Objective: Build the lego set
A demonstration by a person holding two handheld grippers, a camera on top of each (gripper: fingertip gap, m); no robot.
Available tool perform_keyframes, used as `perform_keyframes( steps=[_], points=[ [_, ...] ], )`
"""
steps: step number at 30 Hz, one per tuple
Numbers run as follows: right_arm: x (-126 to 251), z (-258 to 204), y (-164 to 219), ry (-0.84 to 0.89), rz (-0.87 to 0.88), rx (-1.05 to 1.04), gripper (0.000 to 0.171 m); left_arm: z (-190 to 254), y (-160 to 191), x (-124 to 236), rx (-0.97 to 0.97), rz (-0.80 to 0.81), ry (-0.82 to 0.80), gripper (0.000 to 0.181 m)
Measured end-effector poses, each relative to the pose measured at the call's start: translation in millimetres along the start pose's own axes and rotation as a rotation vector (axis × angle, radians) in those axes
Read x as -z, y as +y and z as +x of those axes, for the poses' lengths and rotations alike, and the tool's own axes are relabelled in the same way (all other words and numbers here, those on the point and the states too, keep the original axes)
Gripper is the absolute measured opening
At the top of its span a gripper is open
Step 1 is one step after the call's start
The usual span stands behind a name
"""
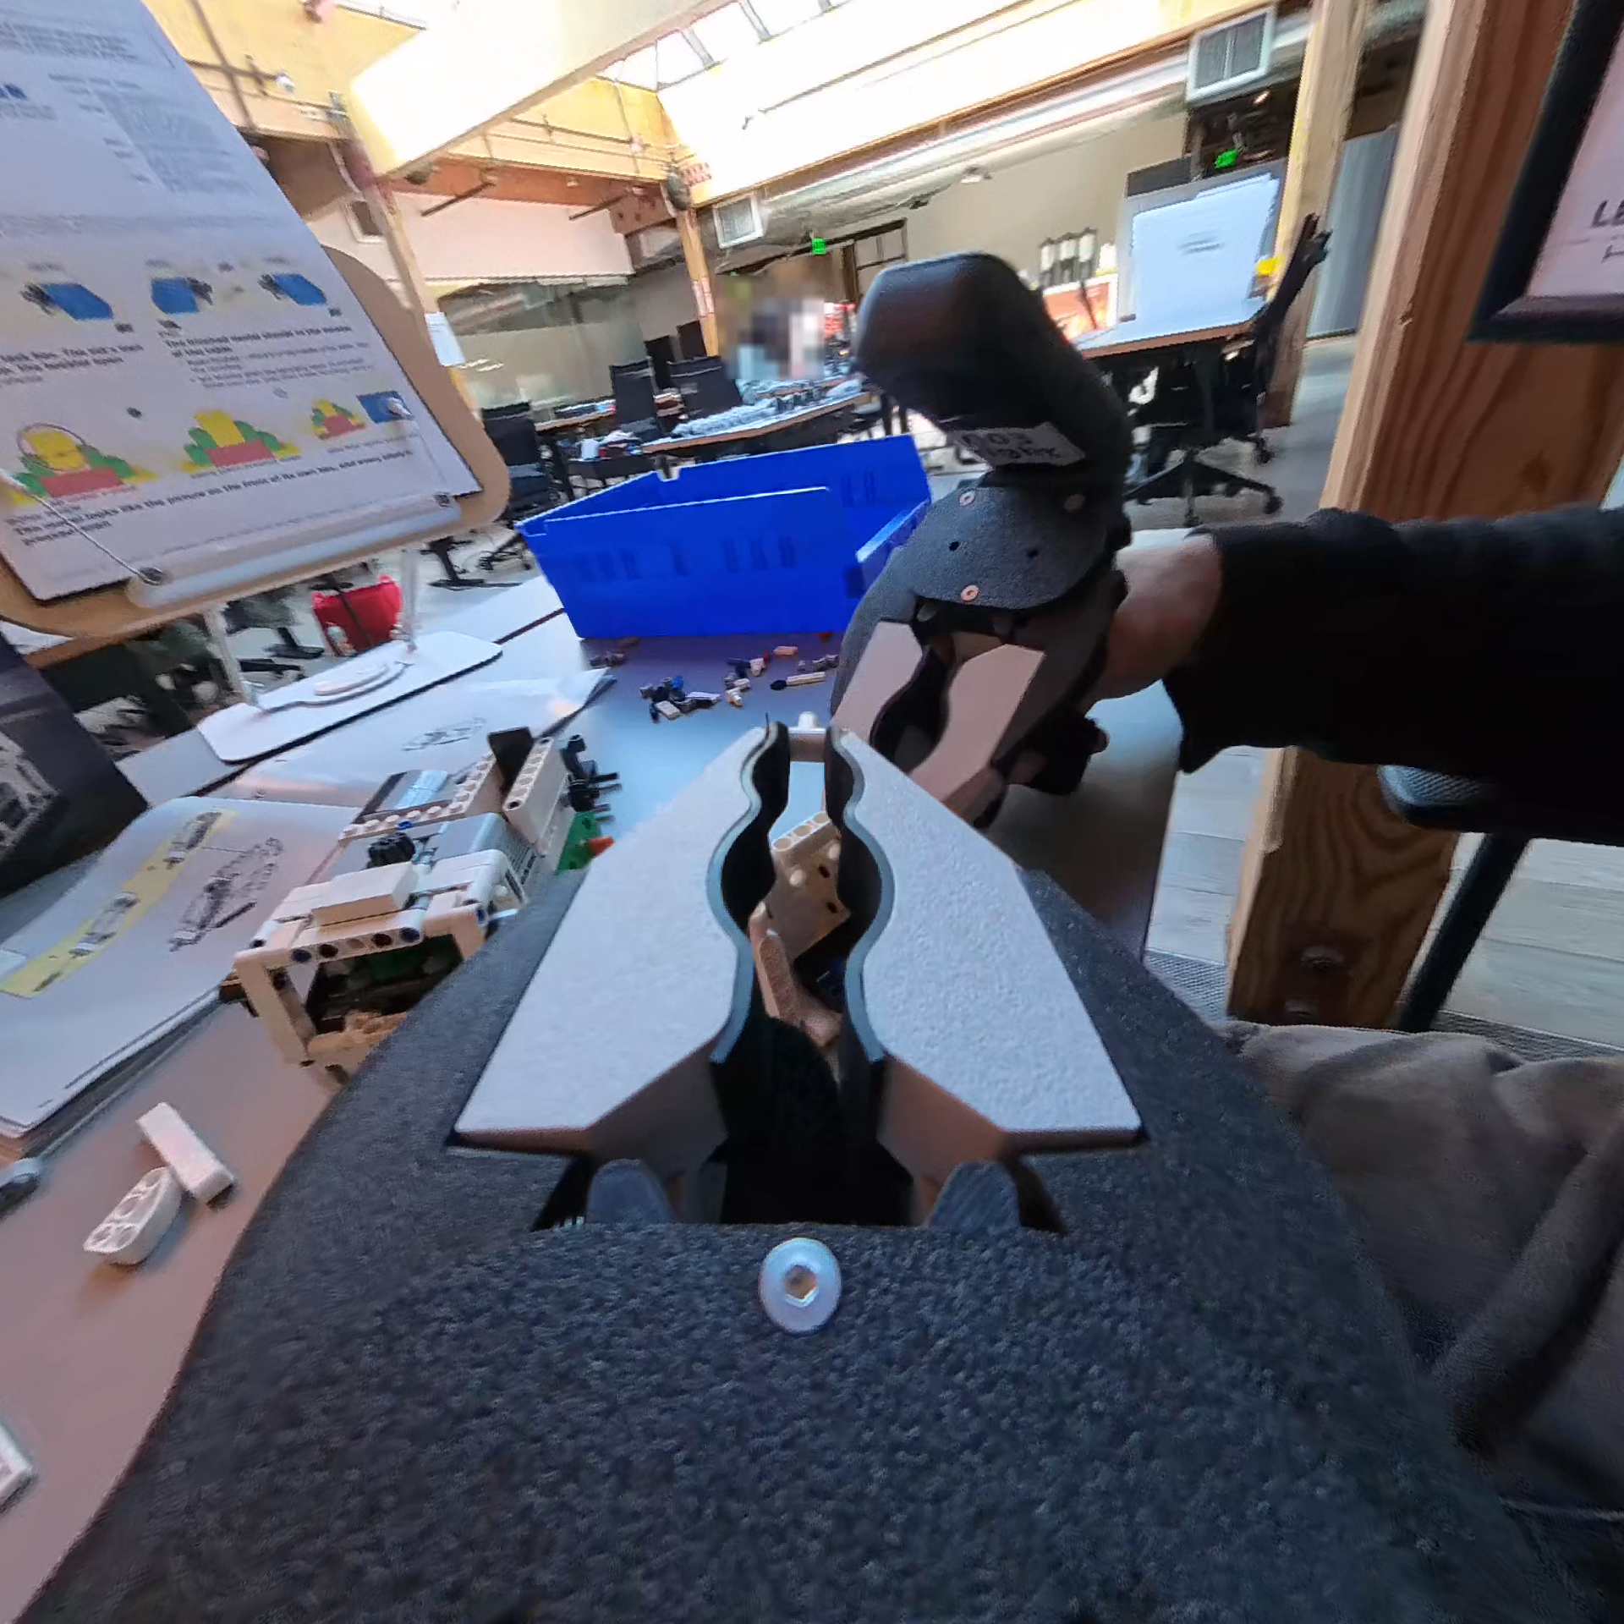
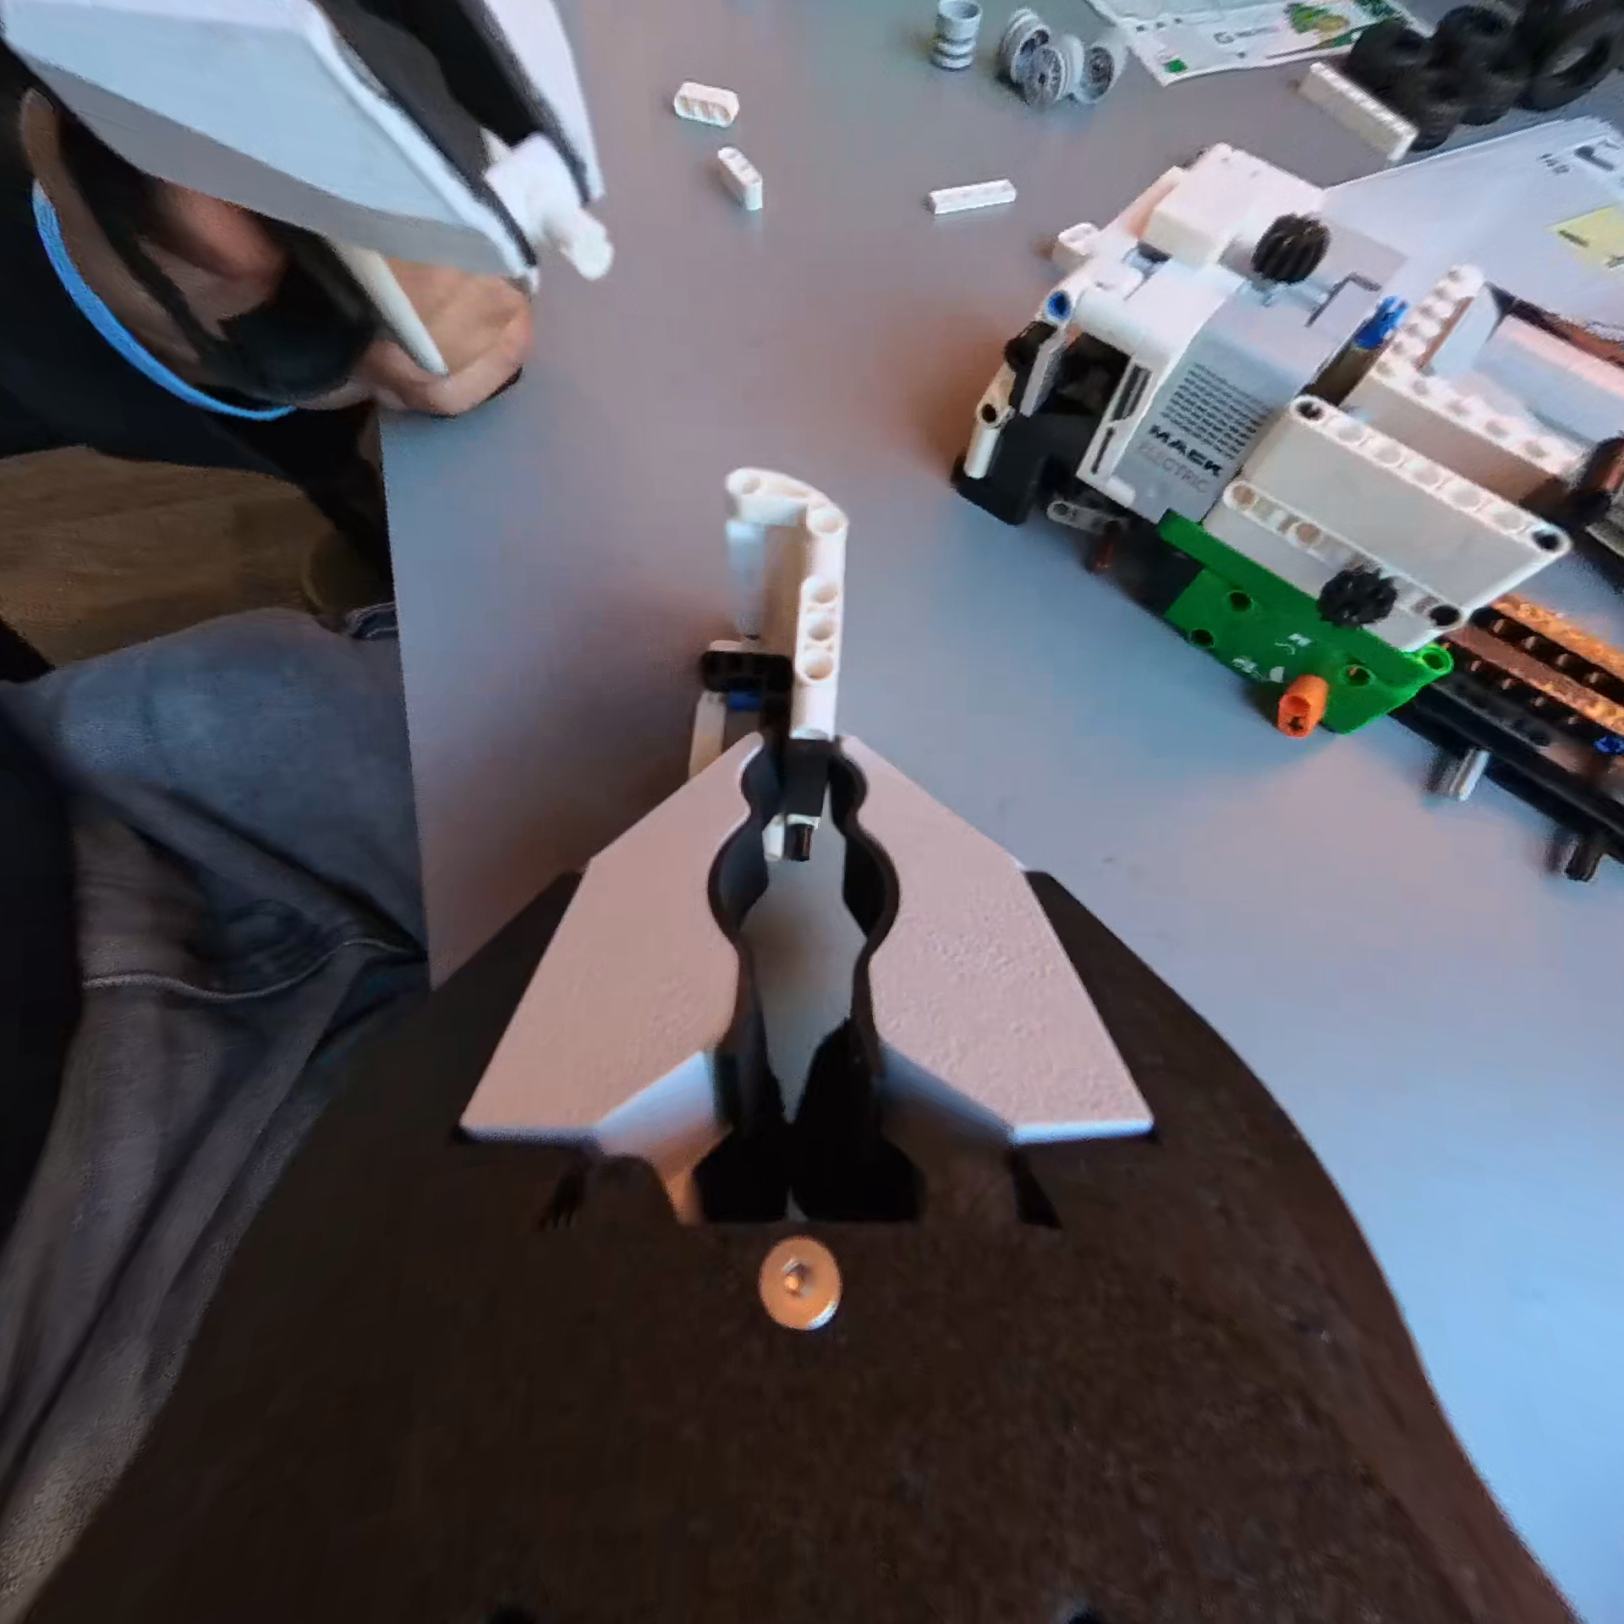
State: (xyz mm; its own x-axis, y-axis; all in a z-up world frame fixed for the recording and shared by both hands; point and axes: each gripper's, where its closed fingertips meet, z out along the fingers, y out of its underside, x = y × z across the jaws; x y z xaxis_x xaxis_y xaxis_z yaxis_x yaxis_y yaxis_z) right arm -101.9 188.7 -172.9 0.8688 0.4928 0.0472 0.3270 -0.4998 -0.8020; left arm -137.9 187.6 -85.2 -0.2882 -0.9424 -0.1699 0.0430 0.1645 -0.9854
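Note:
My left gripper (image 1: 801,743) is shut on a small white connector piece (image 1: 807,722) that sticks out at its fingertips. It also shows at the top left of the right wrist view (image 2: 576,233), held above the table edge. My right gripper (image 2: 801,756) is shut on the black pin end of a white bent-beam assembly (image 2: 813,580), which points forward over the grey table (image 2: 1011,923). In the left wrist view the right gripper (image 1: 949,694) is just beyond my left fingertips, and part of the assembly (image 1: 804,870) shows through the gap. The partly built white and green truck (image 2: 1274,457) stands to the right.
The truck (image 1: 387,914) lies on an open booklet (image 1: 132,923). An instruction sheet on a stand (image 1: 176,308) rises at left. A blue bin (image 1: 729,545) and loose small pieces (image 1: 729,681) are farther back. White beams (image 2: 740,178), wheel hubs (image 2: 1054,61) and black tyres (image 2: 1476,61) lie at the far edge. Tip to tip, the grippers are about 9 centimetres apart.

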Motion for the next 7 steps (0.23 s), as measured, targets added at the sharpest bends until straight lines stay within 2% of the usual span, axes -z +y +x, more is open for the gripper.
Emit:
perform_keyframes(
  steps=[3, 5, 7],
  points=[
    [11.5, -7.0, -0.4, 0.021, 0.002, -0.035, 0.039, 1.4, 2.4, -2.2, -0.098, -0.018, -0.063, 0.006],
    [28.8, -20.0, -14.3, 0.015, 0.103, -0.094, 0.04, 4.5, 0.5, -1.5, -0.208, -0.003, -0.119, 0.006],
    [46.9, -34.4, -36.2, -0.013, 0.291, -0.208, 0.026, 9.4, -3.3, 0.0, -0.322, 0.028, -0.174, 0.006]
  ],
)
